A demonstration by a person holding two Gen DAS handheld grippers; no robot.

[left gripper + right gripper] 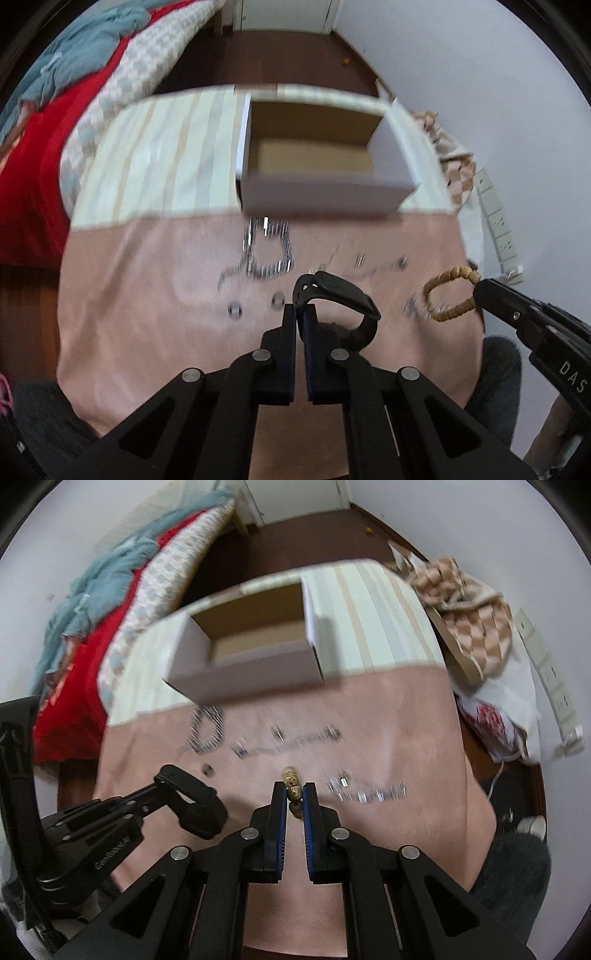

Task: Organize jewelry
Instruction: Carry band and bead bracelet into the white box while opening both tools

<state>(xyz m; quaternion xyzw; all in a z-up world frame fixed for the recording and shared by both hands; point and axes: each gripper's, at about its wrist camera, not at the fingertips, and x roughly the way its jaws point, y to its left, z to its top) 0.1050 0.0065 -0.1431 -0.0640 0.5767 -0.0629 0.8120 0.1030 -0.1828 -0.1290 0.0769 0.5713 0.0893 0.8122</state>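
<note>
My left gripper [300, 308] is shut on the strap of a black wristband [343, 295], which hangs lifted above the pink cloth [140, 302]. In the right wrist view that band [195, 801] shows at the left, held in the left gripper [159, 781]. My right gripper [294, 787] is shut on a brown beaded bracelet [294, 794]; its loop [448, 295] dangles from the right gripper [478, 290]. Blurred silver chains [267, 254] and small rings [234, 308] lie on the cloth. An open white cardboard box [321, 188] stands behind them, nothing visible inside.
A striped cloth [166, 147] covers the table's far half. A bed with a red blanket [33, 166] is at the left. At the right are a checked cloth [469, 609], a white bag [506, 716] and a power strip [498, 229] by the wall.
</note>
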